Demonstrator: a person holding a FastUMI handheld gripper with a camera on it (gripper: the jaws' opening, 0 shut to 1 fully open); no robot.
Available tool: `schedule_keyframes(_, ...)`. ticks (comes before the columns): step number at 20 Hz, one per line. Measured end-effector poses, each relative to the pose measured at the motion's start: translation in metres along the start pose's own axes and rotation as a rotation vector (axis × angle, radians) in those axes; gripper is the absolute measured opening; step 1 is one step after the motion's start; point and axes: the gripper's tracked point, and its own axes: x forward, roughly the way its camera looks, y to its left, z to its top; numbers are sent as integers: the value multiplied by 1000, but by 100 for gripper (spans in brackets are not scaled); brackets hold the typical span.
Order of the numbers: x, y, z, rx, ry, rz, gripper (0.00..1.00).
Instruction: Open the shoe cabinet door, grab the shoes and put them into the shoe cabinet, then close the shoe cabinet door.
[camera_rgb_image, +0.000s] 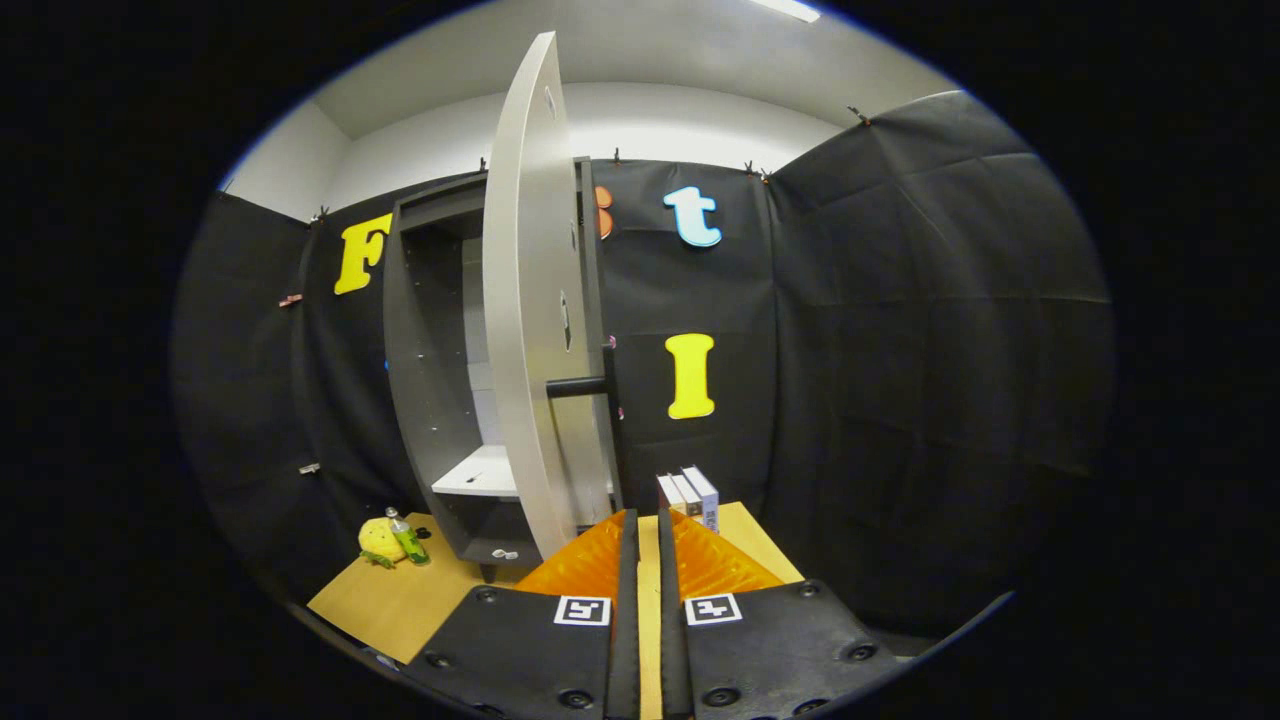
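The dark grey shoe cabinet (425, 380) stands ahead and to the left of my fingers. Its white door (525, 300) is swung wide open and I see it almost edge-on, with the black bar handle (580, 386) sticking out toward the right. Inside the cabinet a white shelf (482, 472) shows in the lower part. My gripper (647, 512) sits low over the wooden floor, just right of the door's bottom corner. Its two fingers are nearly together with only a thin slit between them, and nothing is held.
A yellow plush toy (379, 540) and a green bottle (408, 540) lie on the wooden floor board (400, 600) left of the cabinet. A few upright books (692, 495) stand just beyond my fingertips, against the black cloth wall.
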Motion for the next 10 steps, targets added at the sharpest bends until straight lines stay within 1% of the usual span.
schedule_keyframes(1, -10, -2, 2, -12, -11, -28, 12)
schedule_keyframes(2, -18, 3, 2, -16, -13, -38, 10)
schedule_keyframes(4, -34, 20, -8, -26, 16, -28, 22)
schedule_keyframes(6, -47, 47, -21, -36, 57, 23, 39)
schedule_keyframes(7, -55, 66, -29, -35, 67, 67, 48)
schedule_keyframes(8, -58, 90, -37, -39, 84, 115, 58)
schedule_keyframes(10, -57, 127, -68, -38, 151, 177, 78)
